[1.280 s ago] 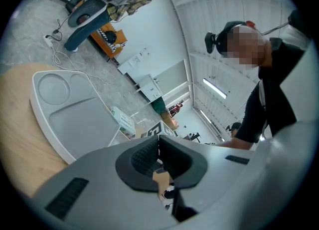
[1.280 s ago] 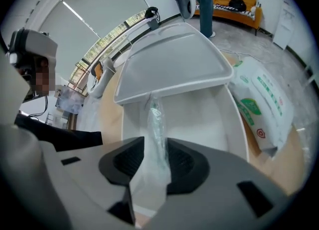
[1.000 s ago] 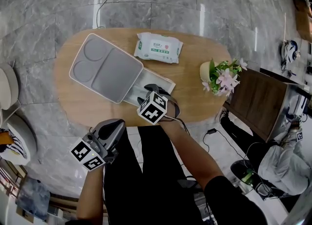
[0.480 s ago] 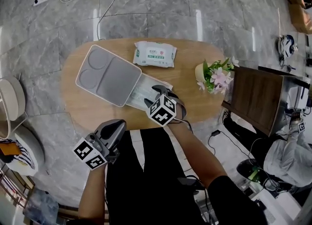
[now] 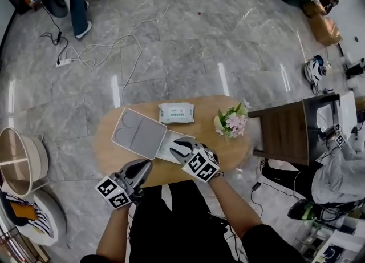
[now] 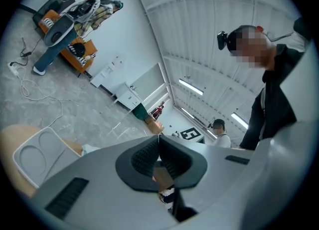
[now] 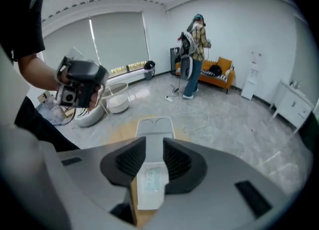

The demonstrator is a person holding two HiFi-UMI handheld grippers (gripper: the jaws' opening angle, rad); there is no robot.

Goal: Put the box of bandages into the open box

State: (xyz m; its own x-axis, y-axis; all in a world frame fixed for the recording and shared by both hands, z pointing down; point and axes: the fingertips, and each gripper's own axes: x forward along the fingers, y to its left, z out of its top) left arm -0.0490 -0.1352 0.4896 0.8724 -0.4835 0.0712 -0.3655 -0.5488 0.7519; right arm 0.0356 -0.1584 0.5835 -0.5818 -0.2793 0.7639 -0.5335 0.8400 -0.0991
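On the table (image 5: 205,110) we find the open box (image 5: 140,135) at nine o'clock with the box of bandages (image 7: 152,183) in it, the pack of wipes (image 5: 176,113) at twelve, the flowerpot (image 5: 228,122) at two, and a cabinet (image 5: 285,133) beyond at three.

The left hand-held gripper (image 6: 158,137) is smooth, dull grey plastic with bumpy black pads (image 6: 144,157), the desk (image 5: 108,142) just ahead of it is smooth light wood, the open box (image 5: 138,133) there is dull grey plastic, and the floor (image 5: 171,45) beyond is shiny grey stone.

Grey open box (image 5: 138,135), white-and-green wipes pack (image 5: 176,113), tan table (image 5: 106,142), grey marbled floor (image 5: 171,45)
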